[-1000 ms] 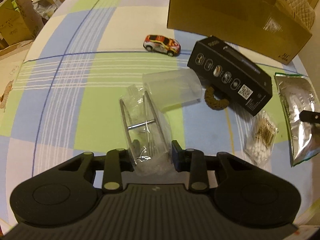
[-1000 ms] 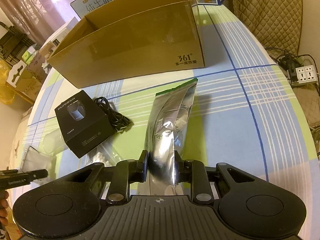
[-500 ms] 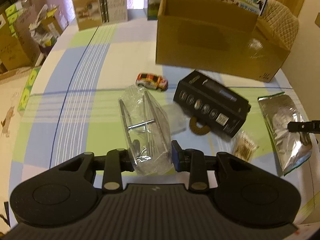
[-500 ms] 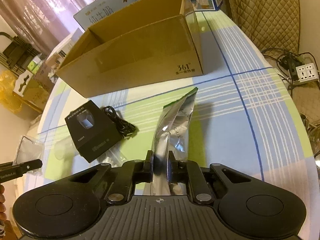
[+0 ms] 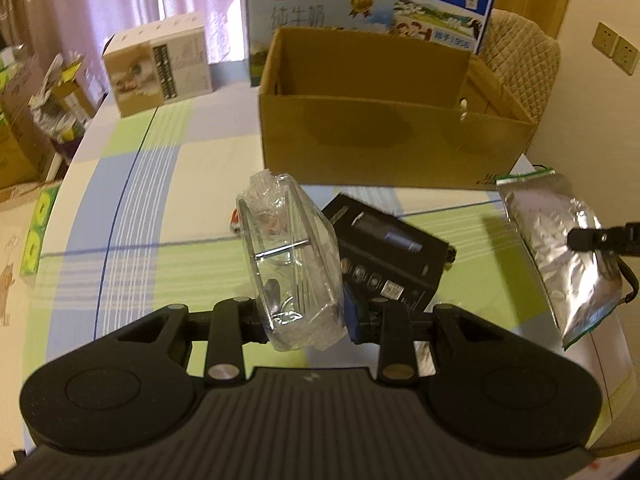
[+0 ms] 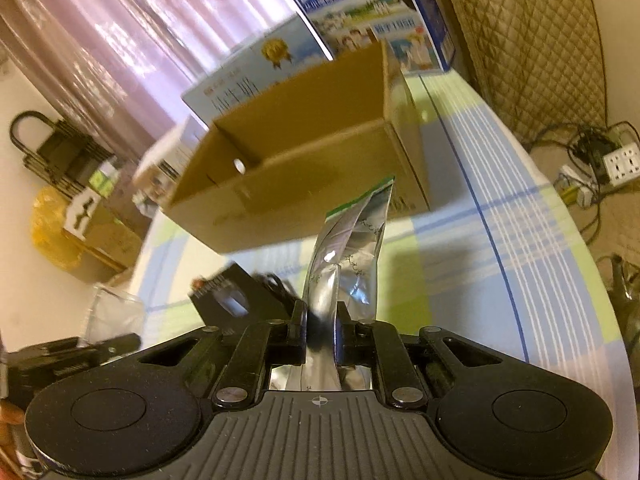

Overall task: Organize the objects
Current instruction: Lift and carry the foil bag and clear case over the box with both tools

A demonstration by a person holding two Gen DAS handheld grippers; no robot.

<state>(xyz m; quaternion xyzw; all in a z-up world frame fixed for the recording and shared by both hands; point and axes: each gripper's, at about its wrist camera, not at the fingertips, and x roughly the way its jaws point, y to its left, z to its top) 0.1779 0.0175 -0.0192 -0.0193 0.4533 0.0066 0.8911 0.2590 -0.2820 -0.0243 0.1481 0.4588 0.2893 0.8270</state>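
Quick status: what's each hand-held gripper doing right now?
Left hand-held gripper: shut on the plastic-wrapped clear item, lifted off the table.
Right hand-held gripper: shut on the silver foil pouch, also lifted.

Right gripper (image 6: pixel 321 338) is pinching a silver foil pouch (image 6: pixel 348 248), which is standing upright between its fingers. Open cardboard box (image 6: pixel 304 168) is sitting ahead on the plaid tablecloth (image 6: pixel 500 264). Black box (image 6: pixel 228 300) is lying ahead-left, blurred.

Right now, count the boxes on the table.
4. An open cardboard box at the middle, a milk carton box behind it, a white box far left, a black box near the grippers. Others may be hidden.
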